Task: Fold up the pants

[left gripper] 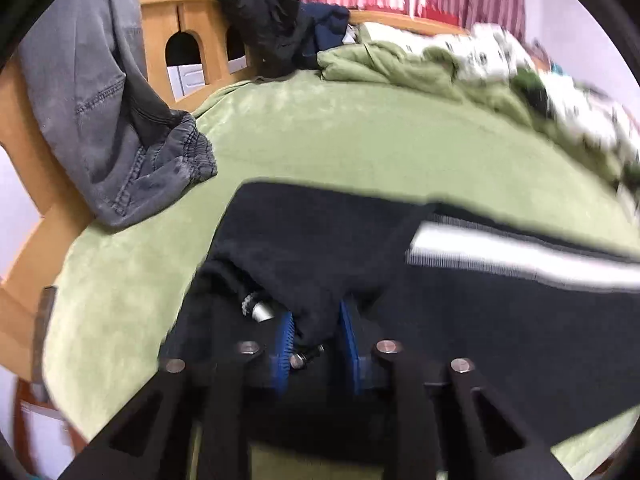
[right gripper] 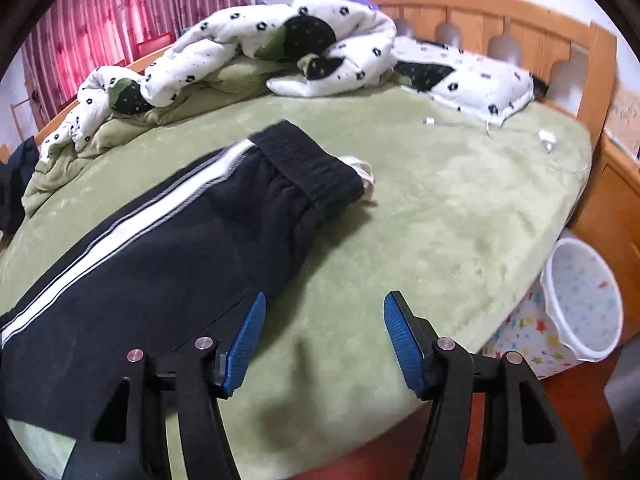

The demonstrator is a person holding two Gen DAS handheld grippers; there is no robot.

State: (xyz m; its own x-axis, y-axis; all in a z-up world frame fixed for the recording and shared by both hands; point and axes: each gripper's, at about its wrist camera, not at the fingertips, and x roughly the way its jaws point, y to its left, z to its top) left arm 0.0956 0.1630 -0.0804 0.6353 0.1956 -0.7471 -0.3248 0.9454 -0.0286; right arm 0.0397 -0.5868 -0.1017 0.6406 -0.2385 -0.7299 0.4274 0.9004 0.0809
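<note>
Left gripper: fingers pinch black pants fabric | right gripper: fingers apart, empty, beside pants | pants flat on bed

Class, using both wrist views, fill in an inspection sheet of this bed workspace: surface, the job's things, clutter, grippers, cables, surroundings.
Surface: plush green bedspread, mostly flat.
Job's things: black sweatpants with white side stripes, laid across the bed, ribbed waistband at the far end.
Clutter: grey denim garment hung over the wooden bed frame; crumpled white flower-print quilt; dark clothes.
Grippers: left gripper pinching black pants fabric; right gripper open, empty, beside the pants.
Cables: thin white cable with plug on the bedspread.
Surroundings: pink curtains; white star-patterned bin beside the bed.
</note>
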